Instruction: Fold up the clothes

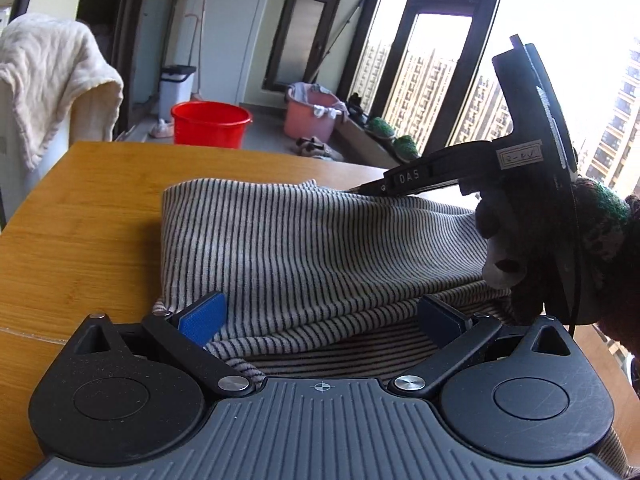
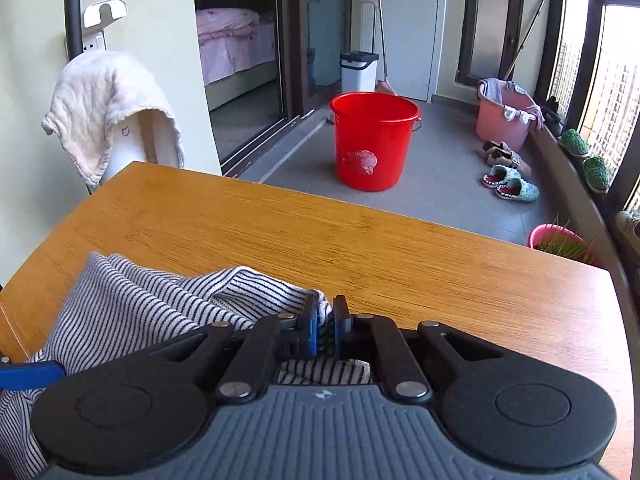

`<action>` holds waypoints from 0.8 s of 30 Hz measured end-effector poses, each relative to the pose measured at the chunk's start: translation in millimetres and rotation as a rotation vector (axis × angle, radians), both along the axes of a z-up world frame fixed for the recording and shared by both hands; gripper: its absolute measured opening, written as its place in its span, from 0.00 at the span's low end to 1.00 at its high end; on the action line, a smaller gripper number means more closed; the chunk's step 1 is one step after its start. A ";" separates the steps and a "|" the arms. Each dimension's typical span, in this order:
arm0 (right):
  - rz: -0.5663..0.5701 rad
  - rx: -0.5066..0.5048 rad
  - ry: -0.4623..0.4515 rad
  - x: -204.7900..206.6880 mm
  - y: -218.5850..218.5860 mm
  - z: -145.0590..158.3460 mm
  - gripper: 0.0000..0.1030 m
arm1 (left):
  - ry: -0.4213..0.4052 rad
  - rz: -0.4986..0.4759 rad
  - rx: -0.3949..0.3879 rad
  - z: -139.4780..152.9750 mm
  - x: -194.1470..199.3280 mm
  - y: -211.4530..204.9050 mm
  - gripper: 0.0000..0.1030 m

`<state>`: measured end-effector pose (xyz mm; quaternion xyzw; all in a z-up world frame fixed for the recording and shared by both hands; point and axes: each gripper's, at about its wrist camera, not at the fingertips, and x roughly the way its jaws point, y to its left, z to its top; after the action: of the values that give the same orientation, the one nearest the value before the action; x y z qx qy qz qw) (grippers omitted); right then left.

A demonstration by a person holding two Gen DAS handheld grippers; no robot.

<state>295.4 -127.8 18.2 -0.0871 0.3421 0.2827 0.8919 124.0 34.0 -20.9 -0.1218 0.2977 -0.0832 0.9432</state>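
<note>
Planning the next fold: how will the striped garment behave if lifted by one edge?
Probably floppy: the striped garment already sags in soft folds on the table. Likely light, since the right hand-held gripper pinches just a thin bunched edge. It should drape, not slide.

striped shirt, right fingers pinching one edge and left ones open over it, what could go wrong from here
1. The right gripper holds only a thin edge of the shirt; a hard pull might slip it free.
2. The left gripper is open, so nothing pins the near part; the whole shirt may drag across the table instead of folding.
</note>
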 end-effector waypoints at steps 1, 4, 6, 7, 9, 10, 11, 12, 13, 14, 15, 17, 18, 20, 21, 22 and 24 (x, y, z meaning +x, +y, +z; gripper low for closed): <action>0.009 0.045 -0.007 -9.2 -6.7 12.6 0.07 | -0.013 0.001 -0.036 1.7 -3.2 7.1 1.00; 0.067 0.174 -0.026 -56.7 -36.5 46.8 0.06 | -0.063 0.030 -0.083 12.3 -18.9 25.8 1.00; 0.075 0.235 0.005 -91.6 -57.5 48.3 0.06 | -0.132 0.056 -0.103 26.3 -36.9 37.3 1.00; 0.071 0.248 0.048 -103.1 -64.5 38.7 0.06 | -0.152 0.062 -0.138 31.8 -40.5 42.5 1.00; 0.054 0.248 0.128 -120.8 -73.3 10.6 0.06 | -0.174 0.075 -0.202 41.8 -42.6 50.1 1.00; 0.038 0.261 0.148 -126.9 -77.0 -2.1 0.06 | -0.175 0.083 -0.231 46.2 -41.1 52.3 1.00; 0.022 0.290 0.160 -132.3 -81.5 -11.4 0.06 | -0.164 0.089 -0.226 49.4 -37.4 50.3 1.00; 0.006 0.323 0.166 -137.6 -86.3 -17.9 0.07 | -0.152 0.091 -0.200 52.1 -32.8 45.7 1.00; -0.008 0.353 0.162 -143.0 -90.5 -20.3 0.07 | -0.144 0.089 -0.173 53.2 -29.7 41.5 1.00; -0.022 0.373 0.154 -149.0 -93.7 -21.8 0.07 | -0.126 0.084 -0.130 52.6 -25.3 34.9 1.00; -0.035 0.390 0.149 -153.9 -96.7 -23.4 0.07 | -0.110 0.086 -0.097 51.7 -21.9 29.3 1.00; -0.057 0.413 0.149 -159.0 -101.6 -26.7 0.07 | -0.086 0.121 -0.026 49.4 -17.7 21.2 0.99; -0.064 0.417 0.143 -161.5 -103.3 -27.0 0.07 | -0.075 0.144 0.011 47.8 -16.9 17.7 0.96; -0.073 0.411 0.121 -167.0 -105.4 -25.2 0.07 | -0.047 0.167 0.040 42.4 -17.9 17.7 0.63; -0.078 0.403 0.110 -169.6 -106.1 -23.3 0.06 | -0.035 0.172 0.033 38.8 -19.2 21.4 0.61; -0.081 0.392 0.096 -172.4 -106.5 -19.5 0.06 | -0.023 0.177 0.026 35.3 -20.4 25.2 0.59; -0.079 0.372 0.061 -179.2 -107.0 -9.5 0.08 | -0.001 0.169 0.013 27.5 -27.0 32.5 0.57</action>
<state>116.3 -234.8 8.6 0.1014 0.3140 0.3083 0.8922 97.0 66.6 6.6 -0.1402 0.2866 -0.0014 0.9477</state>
